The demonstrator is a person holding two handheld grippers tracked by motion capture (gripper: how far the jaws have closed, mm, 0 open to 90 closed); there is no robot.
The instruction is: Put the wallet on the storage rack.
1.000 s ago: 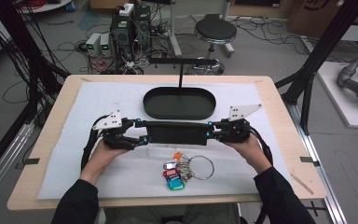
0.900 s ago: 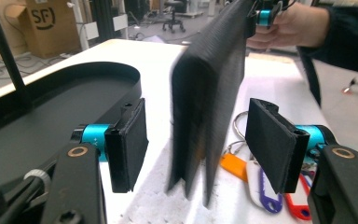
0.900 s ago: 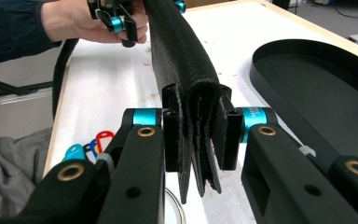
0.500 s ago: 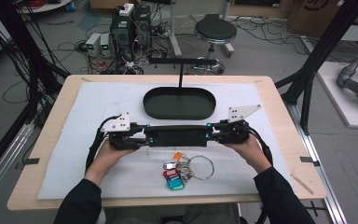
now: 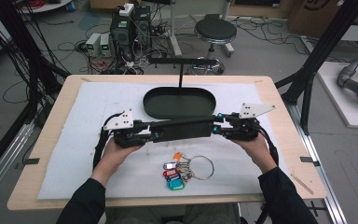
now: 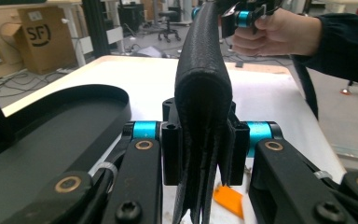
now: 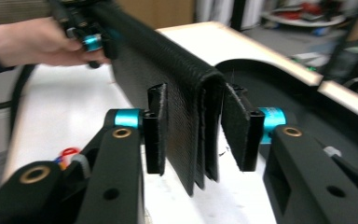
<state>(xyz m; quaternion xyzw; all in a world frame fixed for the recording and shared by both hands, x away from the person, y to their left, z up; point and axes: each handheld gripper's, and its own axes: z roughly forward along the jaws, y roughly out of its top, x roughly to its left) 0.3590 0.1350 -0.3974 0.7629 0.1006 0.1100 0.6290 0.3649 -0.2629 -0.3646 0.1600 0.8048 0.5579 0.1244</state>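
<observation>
Overhead, you hold a long black folded textured strip (image 5: 182,130) level above the white table mat (image 5: 74,158), between the left gripper (image 5: 149,135) and right gripper (image 5: 216,129). A black oval tray (image 5: 161,109) lies just behind; a ring of coloured key tags (image 5: 179,169) lies in front.

Left gripper view: your jaws have just closed and clamp the strip's end (image 6: 204,140), pads pressed on both sides.

Right gripper view: your jaws have just been opening; the strip (image 7: 186,121) hangs between them, one pad touching, the other standing apart.
</observation>
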